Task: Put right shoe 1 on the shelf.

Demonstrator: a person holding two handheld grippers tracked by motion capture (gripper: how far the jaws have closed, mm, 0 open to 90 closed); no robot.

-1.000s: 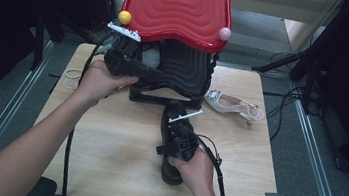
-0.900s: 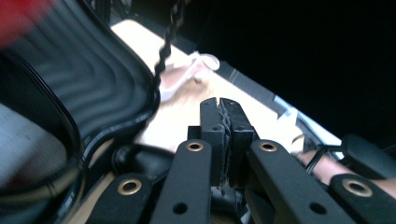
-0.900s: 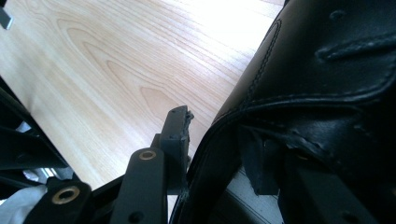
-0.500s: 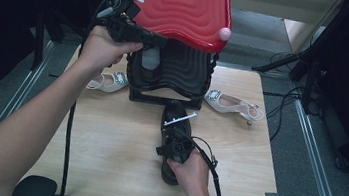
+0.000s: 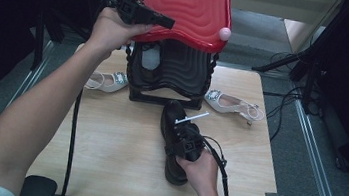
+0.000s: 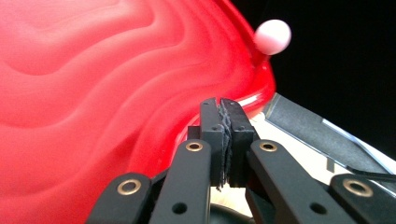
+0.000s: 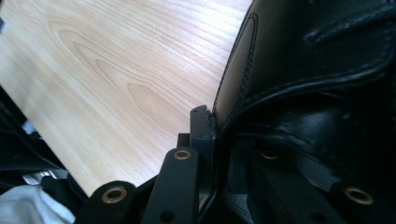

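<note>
1. Your right gripper (image 5: 184,135) has just been closing; its jaws pinch the collar wall of the black shoe (image 5: 175,128), one inside, one outside.
2. Shoe lies mid-table (image 5: 105,150), toe just short of the black rack (image 5: 170,72); bare wood open to its left.
3. Your left gripper (image 5: 164,22) is raised over the red top (image 5: 194,4), jaws pressed together on nothing.
4. White shoe (image 5: 106,80) left of the rack, another (image 5: 232,104) right, near the table's far edge.
</note>
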